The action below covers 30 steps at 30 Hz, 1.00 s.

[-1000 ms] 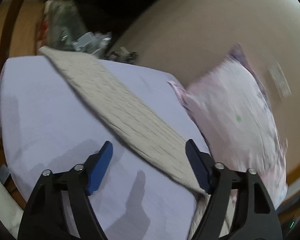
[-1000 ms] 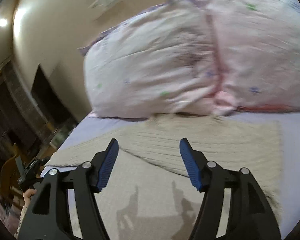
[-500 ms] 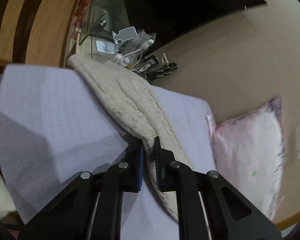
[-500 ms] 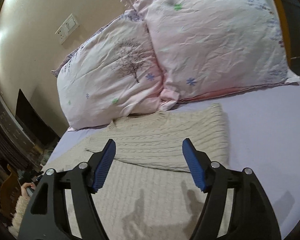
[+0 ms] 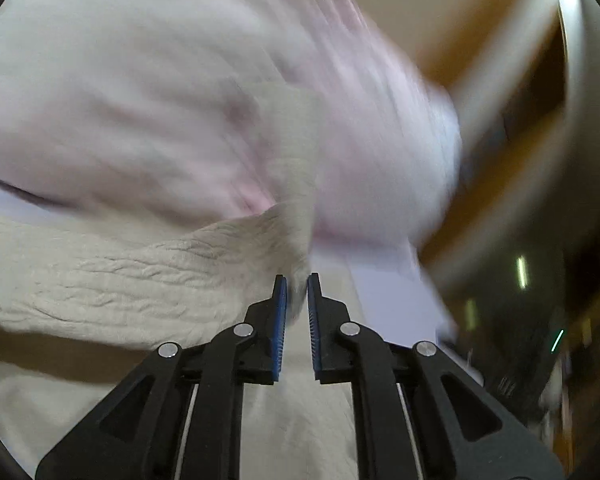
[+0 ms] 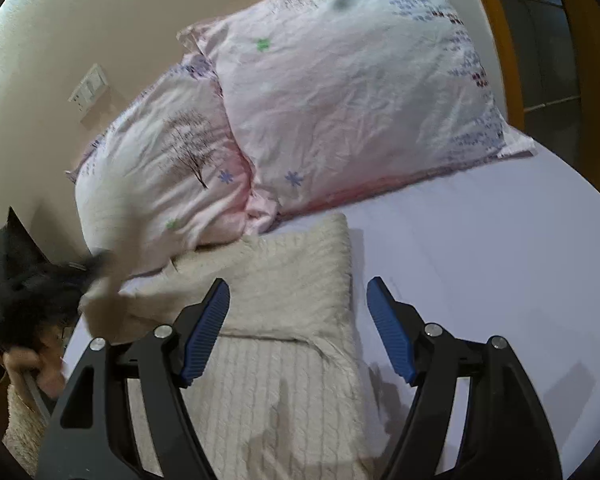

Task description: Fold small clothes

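A cream cable-knit sweater (image 6: pixel 284 292) lies on the lilac bed sheet (image 6: pixel 480 248), partly folded. My left gripper (image 5: pixel 297 292) is shut on a sleeve of the sweater (image 5: pixel 180 276) and holds it lifted; that view is blurred by motion. In the right wrist view the left gripper (image 6: pixel 88 266) shows as a dark blur at the left with the raised sleeve. My right gripper (image 6: pixel 298 332) is open and empty, hovering over the sweater's body near its right edge.
Two pink patterned pillows (image 6: pixel 340 108) lean against the beige wall (image 6: pixel 80 24) at the head of the bed. A wooden bed frame (image 6: pixel 504 40) stands at the right. A wall socket (image 6: pixel 89 88) sits above the left pillow.
My left gripper closed on the sweater's sleeve and has swung it up and toward the pillows. My right gripper stayed open and shifted a little over the sweater.
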{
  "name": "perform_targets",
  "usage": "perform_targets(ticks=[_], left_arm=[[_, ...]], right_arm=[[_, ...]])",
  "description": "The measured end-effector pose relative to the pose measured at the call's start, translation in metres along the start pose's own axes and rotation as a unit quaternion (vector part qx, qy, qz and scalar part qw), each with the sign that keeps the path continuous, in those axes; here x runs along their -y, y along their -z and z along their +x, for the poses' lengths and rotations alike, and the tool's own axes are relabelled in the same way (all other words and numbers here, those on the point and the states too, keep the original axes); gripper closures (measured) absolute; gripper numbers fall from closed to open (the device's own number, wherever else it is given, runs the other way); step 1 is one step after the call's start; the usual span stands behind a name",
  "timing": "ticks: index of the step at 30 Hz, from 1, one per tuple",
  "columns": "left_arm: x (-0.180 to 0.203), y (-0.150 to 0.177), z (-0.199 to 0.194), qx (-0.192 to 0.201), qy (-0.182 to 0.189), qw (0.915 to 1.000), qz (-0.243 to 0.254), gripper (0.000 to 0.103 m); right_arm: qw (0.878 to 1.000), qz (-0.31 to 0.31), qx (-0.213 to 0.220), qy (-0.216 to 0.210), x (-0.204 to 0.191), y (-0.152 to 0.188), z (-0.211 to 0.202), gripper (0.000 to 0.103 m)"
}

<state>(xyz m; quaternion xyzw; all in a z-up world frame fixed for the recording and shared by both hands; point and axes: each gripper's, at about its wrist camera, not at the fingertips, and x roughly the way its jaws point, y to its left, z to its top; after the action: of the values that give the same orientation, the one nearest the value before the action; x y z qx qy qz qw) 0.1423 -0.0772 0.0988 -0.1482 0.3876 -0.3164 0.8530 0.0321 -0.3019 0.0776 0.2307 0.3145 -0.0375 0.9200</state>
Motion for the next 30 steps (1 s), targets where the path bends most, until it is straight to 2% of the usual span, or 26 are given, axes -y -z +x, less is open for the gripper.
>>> perform_targets(ticks=[1,2,4,6,8,9,10,11,13,15,19,22,26,30], left_arm=[[0.013,0.012,0.025,-0.044,-0.005,0.9988,0.02,0.094],[0.017,0.018,0.029,-0.055,-0.01,0.9981,0.027,0.094],[0.018,0.032,0.017,-0.049,-0.02,0.9976,0.045,0.094],[0.011,0.044,-0.025,-0.018,-0.034,0.9973,0.062,0.092],[-0.006,0.054,-0.073,0.012,-0.041,0.9972,0.062,0.077],[-0.015,0.064,-0.1,0.028,-0.048,0.9967,0.06,0.059],[-0.027,0.067,-0.118,0.037,-0.055,0.9961,0.057,0.049],[-0.037,0.081,-0.147,0.052,-0.071,0.9947,0.054,0.049],[-0.054,0.101,-0.183,0.066,-0.092,0.9926,0.043,0.044],[-0.077,0.137,-0.226,0.077,-0.104,0.9915,0.005,0.04],[-0.118,0.205,-0.268,0.072,-0.075,0.9921,-0.07,0.04],[-0.135,0.239,-0.272,0.062,-0.047,0.992,-0.099,0.039],[-0.145,0.258,-0.25,0.043,-0.031,0.9915,-0.118,0.038],[-0.144,0.265,-0.219,0.031,0.001,0.9922,-0.12,0.038]], right_arm=[[1.0,0.002,-0.007,0.001,0.003,0.002,-0.002,0.032],[1.0,0.001,-0.01,-0.001,0.007,0.003,-0.007,0.032],[1.0,-0.007,-0.008,-0.005,0.012,0.005,-0.021,0.032],[1.0,-0.014,-0.011,-0.021,0.021,0.01,-0.039,0.027],[0.998,-0.015,-0.024,-0.055,0.029,0.018,-0.054,0.027],[0.996,-0.012,-0.038,-0.082,0.035,0.027,-0.065,0.027],[0.993,-0.009,-0.049,-0.105,0.04,0.035,-0.073,0.027],[0.99,-0.005,-0.06,-0.127,0.044,0.044,-0.081,0.027],[0.984,0.001,-0.081,-0.155,0.051,0.063,-0.096,0.027],[0.98,-0.002,-0.104,-0.169,0.057,0.086,-0.11,0.027],[0.965,0.042,-0.181,-0.183,0.078,0.137,-0.119,0.026],[0.95,0.104,-0.213,-0.201,0.095,0.163,-0.104,0.027],[0.924,0.159,-0.235,-0.256,0.104,0.185,-0.074,0.042],[0.905,0.182,-0.233,-0.305,0.101,0.195,-0.058,0.057]])
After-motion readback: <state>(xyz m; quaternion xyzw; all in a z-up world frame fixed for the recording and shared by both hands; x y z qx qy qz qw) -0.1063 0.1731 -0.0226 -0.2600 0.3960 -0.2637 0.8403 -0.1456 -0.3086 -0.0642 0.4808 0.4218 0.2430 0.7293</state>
